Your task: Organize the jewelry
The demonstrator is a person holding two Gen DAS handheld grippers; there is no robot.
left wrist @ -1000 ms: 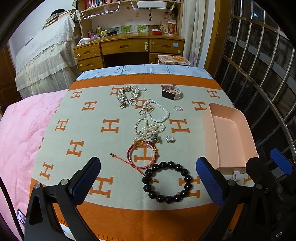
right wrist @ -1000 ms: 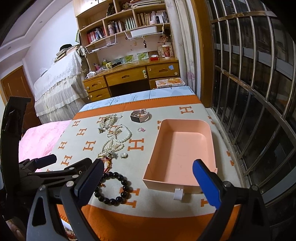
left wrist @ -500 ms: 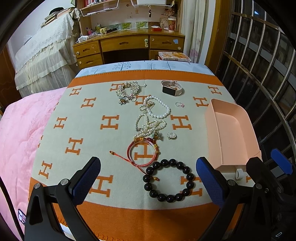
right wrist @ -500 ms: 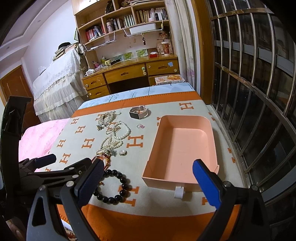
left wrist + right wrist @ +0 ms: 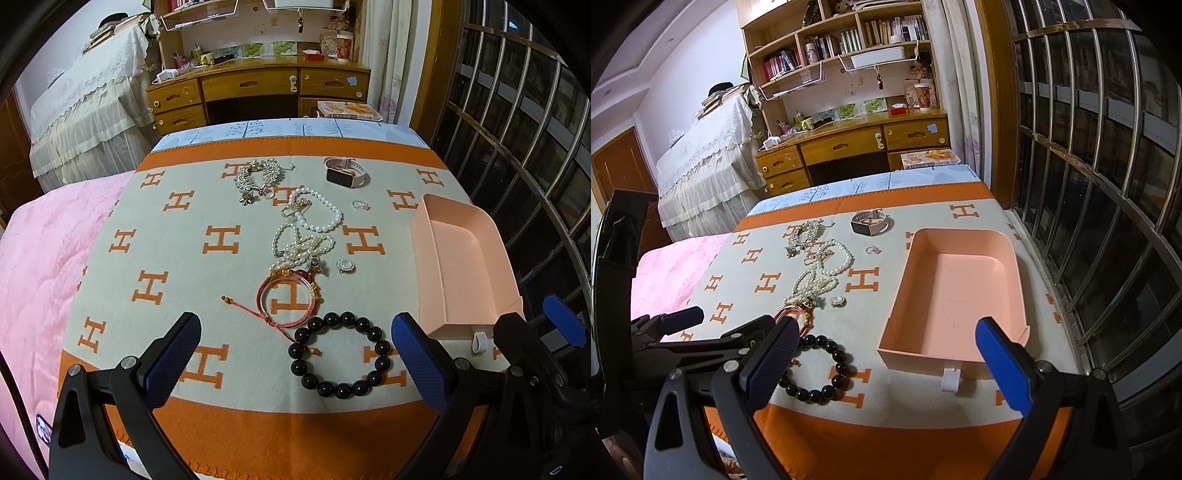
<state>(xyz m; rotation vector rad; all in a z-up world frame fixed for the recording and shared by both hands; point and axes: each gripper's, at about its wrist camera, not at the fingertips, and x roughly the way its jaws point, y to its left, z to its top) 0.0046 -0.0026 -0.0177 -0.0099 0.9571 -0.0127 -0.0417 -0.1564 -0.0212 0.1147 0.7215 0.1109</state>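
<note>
A bedroom with a wooden desk point(image 5: 258, 88) and barred window point(image 5: 1108, 184) frames a bed spread with an orange-and-cream blanket point(image 5: 147, 229), where the jewelry lies in a loose column: a silver bracelet point(image 5: 258, 175), a smartwatch point(image 5: 345, 172), 2 pearl strands point(image 5: 306, 229), 2 small rings point(image 5: 346, 266), a red cord bracelet point(image 5: 290, 301) and, nearest you, a black bead bracelet point(image 5: 341, 354). The pink tray point(image 5: 956, 291) sits empty just right of them. Your left gripper point(image 5: 295, 354) hovers wide open above the black bead bracelet, holding nothing; your right gripper point(image 5: 886, 365) hangs wide open and empty near the tray's front edge. Sorting looks not yet begun. The likely next move calls for you to lower the left gripper over 1 side of the bead loop, close on it and carry it to the tray.
</note>
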